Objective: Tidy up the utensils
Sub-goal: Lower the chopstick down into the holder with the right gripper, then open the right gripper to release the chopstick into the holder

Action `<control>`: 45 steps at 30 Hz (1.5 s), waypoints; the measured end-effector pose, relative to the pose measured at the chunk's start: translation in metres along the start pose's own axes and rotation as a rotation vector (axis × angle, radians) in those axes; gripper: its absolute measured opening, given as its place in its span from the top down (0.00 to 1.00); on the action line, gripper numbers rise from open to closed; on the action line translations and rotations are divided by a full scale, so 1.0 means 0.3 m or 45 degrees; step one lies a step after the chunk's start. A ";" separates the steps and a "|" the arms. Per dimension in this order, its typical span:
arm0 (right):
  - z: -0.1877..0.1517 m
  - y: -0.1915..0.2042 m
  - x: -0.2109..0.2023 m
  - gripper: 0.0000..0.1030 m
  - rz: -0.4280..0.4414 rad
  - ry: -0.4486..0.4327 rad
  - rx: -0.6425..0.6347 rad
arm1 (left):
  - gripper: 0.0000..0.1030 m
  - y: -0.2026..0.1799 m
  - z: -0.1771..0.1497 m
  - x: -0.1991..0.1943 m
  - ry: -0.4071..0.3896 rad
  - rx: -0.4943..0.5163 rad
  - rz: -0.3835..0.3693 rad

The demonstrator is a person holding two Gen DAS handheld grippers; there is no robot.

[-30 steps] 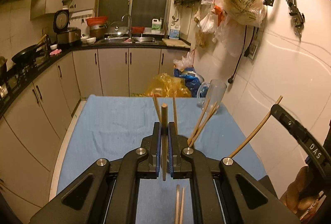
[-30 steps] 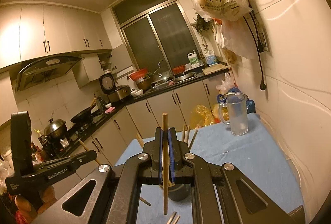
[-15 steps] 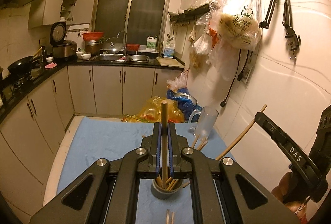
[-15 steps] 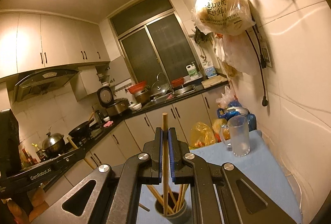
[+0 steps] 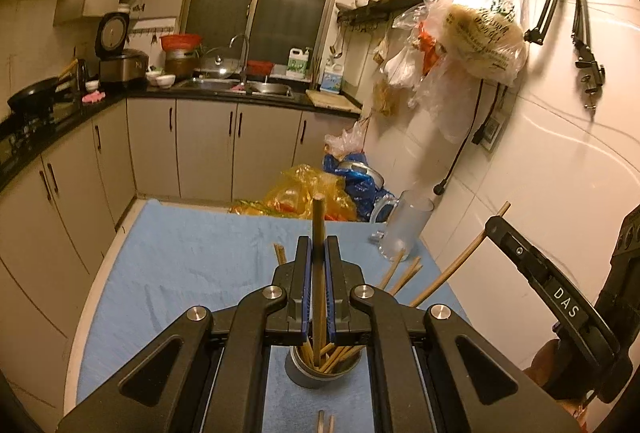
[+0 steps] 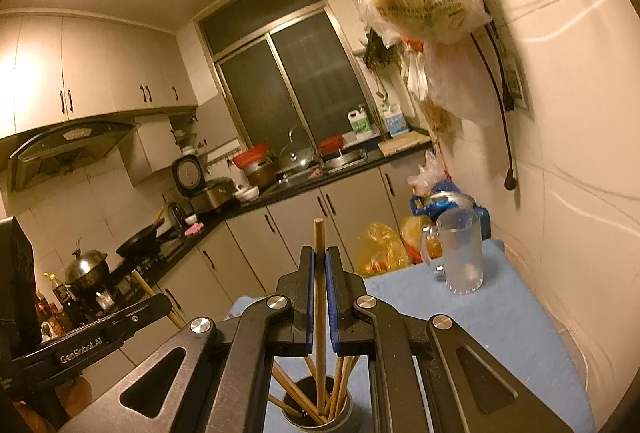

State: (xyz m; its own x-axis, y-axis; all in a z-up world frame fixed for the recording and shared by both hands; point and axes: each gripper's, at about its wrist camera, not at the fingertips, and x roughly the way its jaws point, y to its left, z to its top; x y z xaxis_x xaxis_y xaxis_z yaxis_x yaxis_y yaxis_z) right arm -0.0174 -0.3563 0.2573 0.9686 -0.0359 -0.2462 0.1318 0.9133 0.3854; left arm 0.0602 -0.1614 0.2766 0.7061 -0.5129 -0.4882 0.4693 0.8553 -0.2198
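Note:
A grey metal cup (image 5: pixel 325 373) stands on the blue cloth and holds several wooden chopsticks. My left gripper (image 5: pixel 318 245) is shut on one upright chopstick (image 5: pixel 319 217), whose lower end hangs at the cup's mouth. My right gripper (image 6: pixel 319 253) is shut on another upright chopstick (image 6: pixel 319 233), which reaches down into the same cup (image 6: pixel 316 419). In the left wrist view the right gripper (image 5: pixel 494 225) comes in from the right, with its chopstick (image 5: pixel 456 261) slanting toward the cup. In the right wrist view the left gripper (image 6: pixel 158 307) shows at the left.
A frosted glass mug (image 5: pixel 404 229) (image 6: pixel 460 257) stands at the far right of the blue-clothed table (image 5: pixel 180 265), by the tiled wall. Two loose chopsticks (image 5: pixel 325 422) lie near the front. Plastic bags (image 5: pixel 312 193) sit beyond the far edge. Cabinets run along the left.
Both grippers have shifted over the table with their chopsticks. The cup, hidden behind the left fingers a second ago, now shows under both grippers, and both chopsticks' lower ends are at it.

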 end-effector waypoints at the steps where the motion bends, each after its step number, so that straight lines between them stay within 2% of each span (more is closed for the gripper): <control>1: -0.009 0.000 0.011 0.94 -0.004 0.010 -0.006 | 0.94 0.007 -0.010 0.014 0.010 -0.006 -0.001; 12: -0.122 -0.010 0.106 0.94 -0.019 0.131 -0.032 | 0.94 0.056 -0.110 0.095 0.074 -0.034 -0.017; 19: -0.184 -0.013 0.149 0.94 -0.037 0.183 -0.040 | 0.94 0.066 -0.158 0.117 0.075 -0.015 0.003; 33: -0.218 -0.015 0.185 0.94 -0.054 0.229 -0.052 | 0.94 0.093 -0.209 0.159 0.102 -0.014 0.022; 45: -0.219 -0.008 0.190 0.94 -0.065 0.224 -0.062 | 0.94 0.101 -0.213 0.166 0.105 -0.010 0.035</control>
State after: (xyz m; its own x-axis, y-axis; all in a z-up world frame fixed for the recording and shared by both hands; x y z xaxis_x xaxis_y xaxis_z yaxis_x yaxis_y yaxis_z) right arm 0.0237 -0.3339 0.1839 0.9084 -0.0150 -0.4179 0.1653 0.9309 0.3259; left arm 0.0756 -0.1564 0.1917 0.6725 -0.4814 -0.5621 0.4459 0.8697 -0.2114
